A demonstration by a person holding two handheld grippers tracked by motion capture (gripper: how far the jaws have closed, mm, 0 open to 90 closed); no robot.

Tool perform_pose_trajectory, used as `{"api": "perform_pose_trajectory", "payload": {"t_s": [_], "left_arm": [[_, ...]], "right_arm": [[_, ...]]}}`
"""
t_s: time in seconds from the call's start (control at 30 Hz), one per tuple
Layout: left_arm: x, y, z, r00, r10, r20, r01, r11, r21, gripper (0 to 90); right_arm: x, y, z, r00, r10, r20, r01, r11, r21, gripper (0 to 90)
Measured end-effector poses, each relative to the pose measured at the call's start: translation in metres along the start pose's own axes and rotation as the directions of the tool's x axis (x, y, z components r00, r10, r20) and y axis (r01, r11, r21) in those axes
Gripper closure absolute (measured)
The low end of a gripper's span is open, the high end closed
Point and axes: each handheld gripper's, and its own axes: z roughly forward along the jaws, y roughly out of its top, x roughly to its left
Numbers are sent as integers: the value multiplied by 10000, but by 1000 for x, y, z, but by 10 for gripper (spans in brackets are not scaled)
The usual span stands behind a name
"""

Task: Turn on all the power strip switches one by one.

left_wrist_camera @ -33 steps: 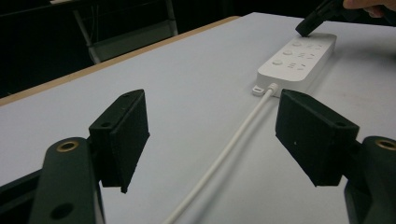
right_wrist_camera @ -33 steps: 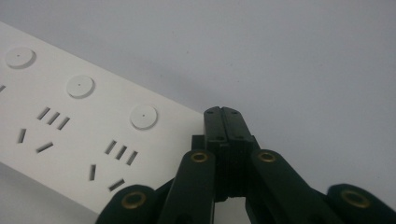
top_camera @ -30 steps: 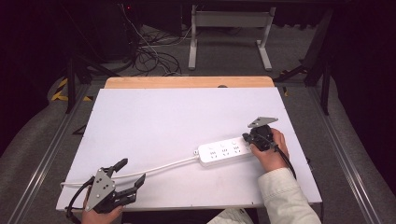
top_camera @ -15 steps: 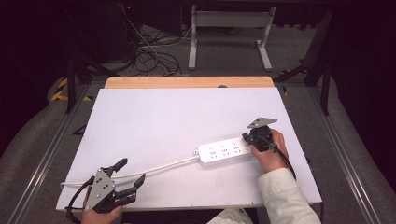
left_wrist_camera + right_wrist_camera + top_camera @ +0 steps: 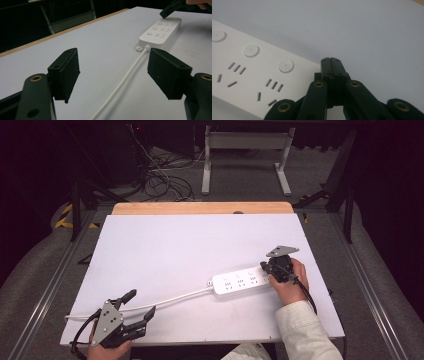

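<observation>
Pressing with the right gripper (image 5: 274,268), jaws together, at the power strip (image 5: 242,282)'s three-o'clock end, we should aim squarely at its round button (image 5: 286,66), left gripper (image 5: 134,317) jaws apart over the cord (image 5: 120,86).

A pale, cream-coloured long sleeve (image 5: 306,332) is being worn on the right arm, reaching to the wrist. Both grippers are being shown as black, angular tools. The left gripper (image 5: 142,309) is being topped by a grey three-cornered plate (image 5: 108,321) dotted with small dark screw holes, and a black cable (image 5: 82,336) is being trailed from it in a loop. Its fingers (image 5: 65,72) are being seen as flat, matte black rectangular blocks carried on rounded black links with brass-coloured rings at the pivots. The right gripper (image 5: 331,65) is being shown with narrow black fingers bearing small screw holes, brass-ringed pivots and its own grey plate (image 5: 281,251).
</observation>
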Motion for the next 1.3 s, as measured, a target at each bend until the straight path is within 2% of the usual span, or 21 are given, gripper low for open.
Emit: {"api": "perform_pose_trajectory", "payload": {"t_s": [0.13, 0.37, 0.47, 0.7, 1.0, 1.3], "left_arm": [[0, 0, 1, 10000, -13, -7, 13, 10000, 14, 263], [0, 0, 0, 10000, 18, -34, -18, 10000, -31, 263], [0, 0, 0, 10000, 15, -13, -15, 10000, 0, 262], [0, 0, 0, 10000, 27, -23, -27, 10000, 2, 263], [0, 0, 0, 10000, 26, -14, -26, 10000, -3, 263], [-1, 0, 0, 10000, 18, -9, -18, 10000, 5, 263]], "right_arm": [[-1, 2, -15, 9991, 94, -412, -129, 9962, -857, 900], [9, 8, -21, 9961, -174, -860, 72, 9931, -1173, 900], [14, 9, -17, 9931, -226, -1152, 98, 9938, -1105, 900], [21, 9, -7, 9902, -346, -1351, 230, 9960, -859, 900], [26, 7, 6, 9895, -403, -1384, 338, 9982, -495, 900], [26, 6, 10, 9901, -419, -1341, 376, 9987, -343, 900]]}}
